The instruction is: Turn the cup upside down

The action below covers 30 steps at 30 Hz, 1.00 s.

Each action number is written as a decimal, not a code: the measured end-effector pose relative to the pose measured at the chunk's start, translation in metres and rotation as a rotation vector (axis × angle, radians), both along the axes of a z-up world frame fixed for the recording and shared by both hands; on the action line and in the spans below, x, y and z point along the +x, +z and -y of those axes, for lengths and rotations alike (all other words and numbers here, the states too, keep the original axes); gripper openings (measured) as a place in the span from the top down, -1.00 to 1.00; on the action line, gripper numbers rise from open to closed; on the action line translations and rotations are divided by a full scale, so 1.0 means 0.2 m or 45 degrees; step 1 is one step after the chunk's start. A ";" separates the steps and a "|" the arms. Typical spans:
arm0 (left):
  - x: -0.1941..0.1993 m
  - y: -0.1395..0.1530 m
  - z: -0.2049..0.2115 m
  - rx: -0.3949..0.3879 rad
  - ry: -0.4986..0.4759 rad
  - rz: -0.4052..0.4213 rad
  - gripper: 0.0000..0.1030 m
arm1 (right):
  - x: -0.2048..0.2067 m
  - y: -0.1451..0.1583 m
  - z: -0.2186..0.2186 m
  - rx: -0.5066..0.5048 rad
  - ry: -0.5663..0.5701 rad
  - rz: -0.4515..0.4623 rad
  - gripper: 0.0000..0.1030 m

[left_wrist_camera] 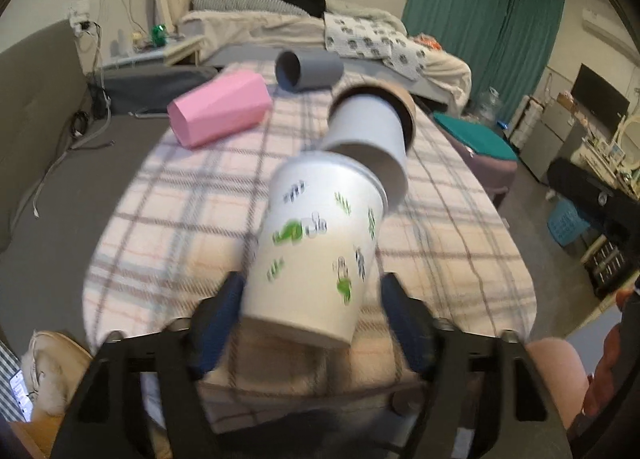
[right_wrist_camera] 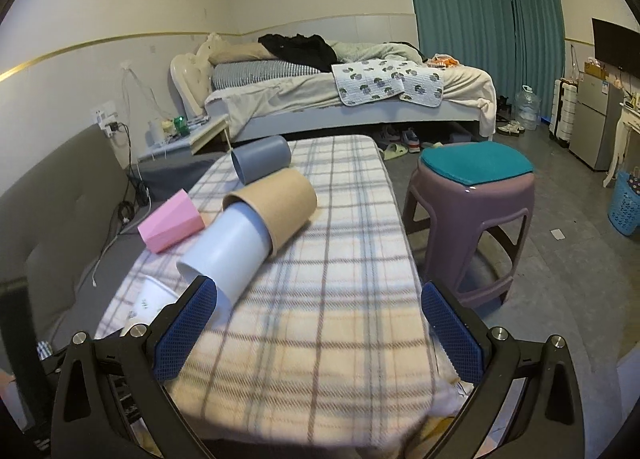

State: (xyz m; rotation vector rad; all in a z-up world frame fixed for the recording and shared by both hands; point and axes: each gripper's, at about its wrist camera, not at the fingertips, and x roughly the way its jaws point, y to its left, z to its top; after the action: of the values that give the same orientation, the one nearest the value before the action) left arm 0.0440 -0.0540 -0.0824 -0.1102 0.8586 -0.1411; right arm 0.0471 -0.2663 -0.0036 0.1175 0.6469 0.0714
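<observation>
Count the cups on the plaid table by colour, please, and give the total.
Pink cup: 1
Grey cup: 1
Brown cup: 1
Light blue cup, its base inside the brown cup: 1
White cup with green prints, between the fingers of the left hand-held gripper: 1
Total: 5 cups
</observation>
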 end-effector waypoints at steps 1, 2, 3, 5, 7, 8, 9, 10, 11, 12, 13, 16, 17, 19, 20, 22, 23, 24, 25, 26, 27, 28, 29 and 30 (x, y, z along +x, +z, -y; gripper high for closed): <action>-0.01 0.00 0.00 0.009 0.005 -0.001 -0.64 | 0.00 0.00 0.00 -0.003 -0.002 -0.004 -1.00; -0.02 0.01 -0.01 0.012 0.003 0.006 -0.65 | 0.00 0.00 0.01 -0.004 -0.004 -0.004 -1.00; -0.02 0.02 -0.01 0.021 0.005 0.009 -0.65 | 0.00 0.00 0.01 -0.004 -0.008 -0.004 -1.00; -0.05 0.04 -0.01 0.059 -0.009 -0.002 -0.66 | 0.00 0.01 0.00 -0.005 -0.009 -0.001 -1.00; -0.10 0.07 -0.03 0.104 -0.039 0.012 -0.66 | -0.01 0.02 -0.01 -0.018 -0.001 0.004 -1.00; -0.12 0.08 -0.04 0.129 -0.051 0.023 -0.66 | -0.01 0.02 -0.01 -0.024 0.001 0.006 -1.00; -0.16 0.10 -0.06 0.151 -0.067 0.036 -0.66 | -0.03 0.03 -0.02 -0.030 0.003 0.010 -1.00; -0.19 0.12 -0.08 0.157 -0.073 0.048 -0.66 | -0.04 0.04 -0.02 -0.030 0.006 0.012 -1.00; -0.21 0.15 -0.10 0.153 -0.080 0.061 -0.66 | -0.05 0.05 -0.03 -0.031 0.006 0.010 -1.00; -0.24 0.19 -0.14 0.140 -0.080 0.079 -0.66 | -0.07 0.05 -0.04 -0.030 0.005 0.007 -1.00; -0.25 0.23 -0.16 0.130 -0.076 0.096 -0.66 | -0.09 0.05 -0.04 -0.027 0.005 0.007 -1.00; -0.27 0.32 -0.26 0.107 -0.038 0.166 -0.81 | -0.14 0.07 -0.09 0.012 0.004 -0.002 -1.00; -0.26 0.34 -0.30 0.109 -0.011 0.191 -0.81 | -0.15 0.07 -0.12 0.035 0.002 -0.010 -1.00; -0.23 0.36 -0.36 0.117 0.034 0.209 -0.81 | -0.17 0.08 -0.18 0.073 -0.003 -0.026 -1.00; -0.21 0.36 -0.40 0.126 0.061 0.216 -0.81 | -0.17 0.07 -0.21 0.080 -0.001 -0.033 -1.00; -0.16 0.37 -0.46 0.167 0.102 0.239 -0.81 | -0.19 0.05 -0.31 0.075 0.011 -0.049 -1.00; -0.15 0.37 -0.48 0.188 0.114 0.251 -0.81 | -0.18 0.04 -0.35 0.065 0.019 -0.056 -1.00; -0.14 0.38 -0.51 0.219 0.129 0.270 -0.81 | -0.18 0.03 -0.41 0.050 0.031 -0.067 -1.00; -0.13 0.38 -0.53 0.242 0.139 0.283 -0.81 | -0.17 0.01 -0.46 0.032 0.043 -0.086 -1.00; -0.12 0.38 -0.55 0.263 0.148 0.297 -0.81 | -0.16 -0.02 -0.50 0.022 0.053 -0.099 -1.00; -0.11 0.38 -0.58 0.271 0.155 0.305 -0.81 | -0.15 -0.05 -0.55 0.011 0.069 -0.128 -1.00; -0.11 0.38 -0.60 0.261 0.164 0.303 -0.81 | -0.14 -0.09 -0.60 0.009 0.079 -0.151 -1.00; -0.11 0.38 -0.62 0.249 0.173 0.299 -0.81 | -0.12 -0.11 -0.62 0.011 0.084 -0.165 -1.00; -0.10 0.37 -0.65 0.223 0.188 0.286 -0.81 | -0.11 -0.14 -0.65 0.015 0.089 -0.182 -1.00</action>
State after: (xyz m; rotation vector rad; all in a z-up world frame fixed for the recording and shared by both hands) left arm 0.0232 0.0762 -0.0082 0.0070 0.6326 0.0598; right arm 0.0247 -0.1360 -0.0315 0.1116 0.7934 0.1353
